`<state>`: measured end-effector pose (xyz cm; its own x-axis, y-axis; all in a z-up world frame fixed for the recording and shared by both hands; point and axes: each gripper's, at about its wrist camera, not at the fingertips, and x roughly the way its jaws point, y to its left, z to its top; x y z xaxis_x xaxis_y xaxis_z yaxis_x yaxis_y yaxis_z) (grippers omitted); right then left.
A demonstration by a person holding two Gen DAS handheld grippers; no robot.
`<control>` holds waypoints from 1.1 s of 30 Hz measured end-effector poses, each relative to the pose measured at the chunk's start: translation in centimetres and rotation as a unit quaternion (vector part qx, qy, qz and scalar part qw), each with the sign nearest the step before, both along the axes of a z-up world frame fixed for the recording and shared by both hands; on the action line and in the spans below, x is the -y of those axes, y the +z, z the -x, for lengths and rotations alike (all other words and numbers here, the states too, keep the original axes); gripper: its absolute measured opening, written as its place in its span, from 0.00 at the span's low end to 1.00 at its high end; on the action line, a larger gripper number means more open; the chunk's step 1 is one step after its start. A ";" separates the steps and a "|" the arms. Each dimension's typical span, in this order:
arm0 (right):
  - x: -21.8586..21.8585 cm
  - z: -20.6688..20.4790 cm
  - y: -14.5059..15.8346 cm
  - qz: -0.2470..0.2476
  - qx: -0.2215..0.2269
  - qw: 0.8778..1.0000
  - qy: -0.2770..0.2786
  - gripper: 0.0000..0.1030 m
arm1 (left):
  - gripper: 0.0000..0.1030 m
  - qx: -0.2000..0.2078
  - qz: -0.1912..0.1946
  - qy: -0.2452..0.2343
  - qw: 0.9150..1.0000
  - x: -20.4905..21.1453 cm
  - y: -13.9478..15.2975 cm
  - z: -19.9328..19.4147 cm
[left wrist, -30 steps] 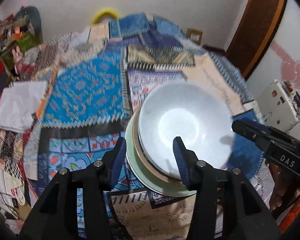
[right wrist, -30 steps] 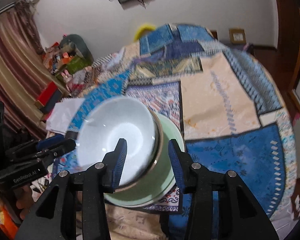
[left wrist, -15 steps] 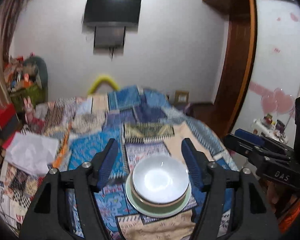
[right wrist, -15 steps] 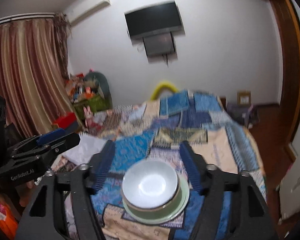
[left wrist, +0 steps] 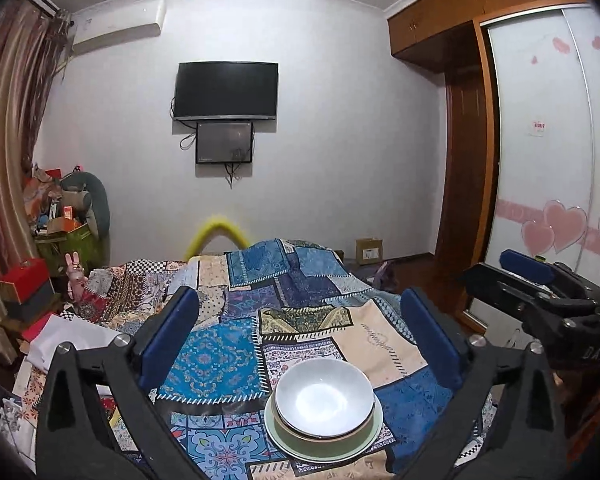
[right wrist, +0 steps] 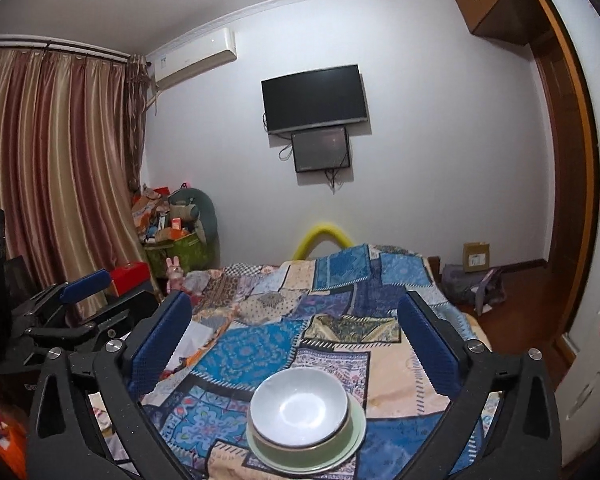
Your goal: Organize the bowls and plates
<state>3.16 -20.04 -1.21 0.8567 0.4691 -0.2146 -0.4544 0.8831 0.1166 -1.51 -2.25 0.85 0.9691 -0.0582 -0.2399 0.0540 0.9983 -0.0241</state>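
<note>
Left wrist view is showing the white bowl (left wrist: 325, 398) sitting nested in a green bowl (left wrist: 320, 436), which is resting on a pale green plate (left wrist: 364, 446); the stack is lying on the patchwork bedspread (left wrist: 216, 360) near its close edge. Nothing is touching it.

The likely risk is the bedding: it is soft and uneven, so the stack could be tipping or sliding toward the edge if the cover is nudged, and the top bowl, sitting loose, would be the first to slip.

The left gripper (left wrist: 300, 334) is hanging above and behind the stack, pointing nearly level across the bed, its jaws having just been opening and now standing spread wide with nothing between them. The right gripper (right wrist: 296, 334) is hovering likewise, jaws having just been opening, spread wide and empty, well apart from the bowls. Each is appearing at the edge of the other's view.
</note>
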 end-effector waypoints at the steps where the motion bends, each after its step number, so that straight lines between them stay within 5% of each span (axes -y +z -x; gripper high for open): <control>1: -0.1 0.0 0.0 0.003 0.004 1.000 -0.003 1.00 | 1.00 0.003 0.000 0.002 1.000 0.0 0.0 0.1; 33: 0.2 0.6 -0.5 0.000 -0.001 1.000 -0.009 1.00 | 1.00 0.000 0.010 0.002 1.000 -0.4 -0.7 0.5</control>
<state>2.55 -20.27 -1.73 0.8645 0.4535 -0.2165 -0.4379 0.8912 0.1184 -1.97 -1.82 0.14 0.9693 -0.0596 -0.2384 0.0504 0.9977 -0.0448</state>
